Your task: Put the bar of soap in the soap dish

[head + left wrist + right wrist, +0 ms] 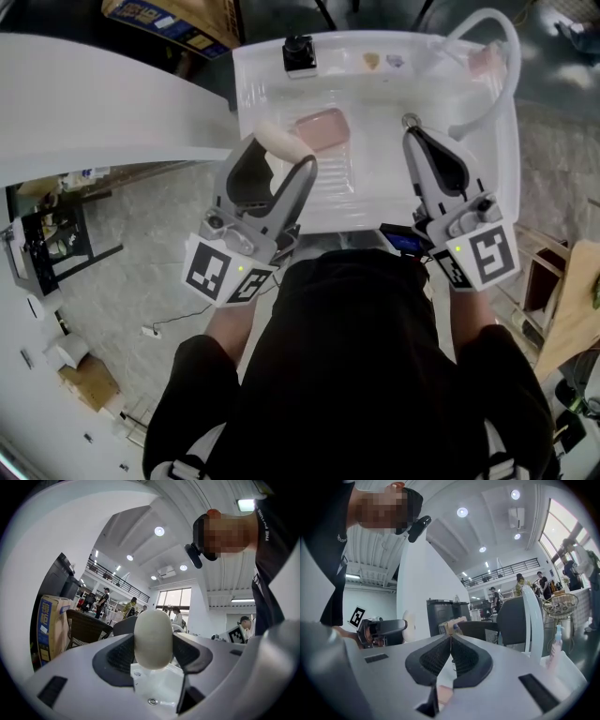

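Observation:
A cream oval bar of soap [284, 141] sits between the jaws of my left gripper [281, 152], which is shut on it above the near left part of the white sink [375, 192]. In the left gripper view the bar of soap [153, 638] stands upright between the dark pads [121, 654]. A pink soap dish [321, 129] lies in the basin just beyond the soap. My right gripper [412, 133] is shut with nothing in it, over the right part of the basin; its pads [461, 659] meet tip to tip.
A white curved faucet pipe [499, 66] arches over the sink's right side. A black device [299, 52], small items [373, 60] and a pink bottle [485, 62] stand along the back rim. A white curved counter [94, 103] runs to the left, a cardboard box [169, 19] behind it.

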### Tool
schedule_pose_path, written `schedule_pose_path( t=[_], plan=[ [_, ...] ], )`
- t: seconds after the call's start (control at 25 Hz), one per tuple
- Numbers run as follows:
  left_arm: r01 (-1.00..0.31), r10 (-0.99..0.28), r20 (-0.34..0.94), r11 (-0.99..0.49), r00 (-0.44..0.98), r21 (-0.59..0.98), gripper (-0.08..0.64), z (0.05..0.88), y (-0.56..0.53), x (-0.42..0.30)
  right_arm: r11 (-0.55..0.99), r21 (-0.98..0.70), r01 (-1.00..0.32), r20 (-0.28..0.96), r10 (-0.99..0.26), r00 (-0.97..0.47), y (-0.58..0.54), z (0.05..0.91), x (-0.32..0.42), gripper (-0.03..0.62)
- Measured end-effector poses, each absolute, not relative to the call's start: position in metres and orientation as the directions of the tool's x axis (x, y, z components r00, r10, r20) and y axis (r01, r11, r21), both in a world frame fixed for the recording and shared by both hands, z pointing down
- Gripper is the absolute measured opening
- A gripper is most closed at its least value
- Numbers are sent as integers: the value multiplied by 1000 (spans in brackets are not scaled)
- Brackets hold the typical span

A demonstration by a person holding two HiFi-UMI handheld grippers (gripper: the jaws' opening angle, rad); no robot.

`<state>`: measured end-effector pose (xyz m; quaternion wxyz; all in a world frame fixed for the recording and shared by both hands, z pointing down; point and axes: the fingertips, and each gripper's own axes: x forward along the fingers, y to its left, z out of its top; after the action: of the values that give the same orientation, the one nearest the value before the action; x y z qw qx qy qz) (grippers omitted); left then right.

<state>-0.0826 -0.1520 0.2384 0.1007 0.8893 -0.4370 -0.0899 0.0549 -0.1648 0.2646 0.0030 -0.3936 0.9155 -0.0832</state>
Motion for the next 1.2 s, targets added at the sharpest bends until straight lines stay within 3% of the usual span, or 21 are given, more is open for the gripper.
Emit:
schedule_pose_path(
  t=[1.2],
  plan=[
    [-758, -754, 126, -608, 644, 237, 253, 351, -211, -87, 646, -251, -721, 160, -707, -689, -193, 341, 44, 21]
  ],
)
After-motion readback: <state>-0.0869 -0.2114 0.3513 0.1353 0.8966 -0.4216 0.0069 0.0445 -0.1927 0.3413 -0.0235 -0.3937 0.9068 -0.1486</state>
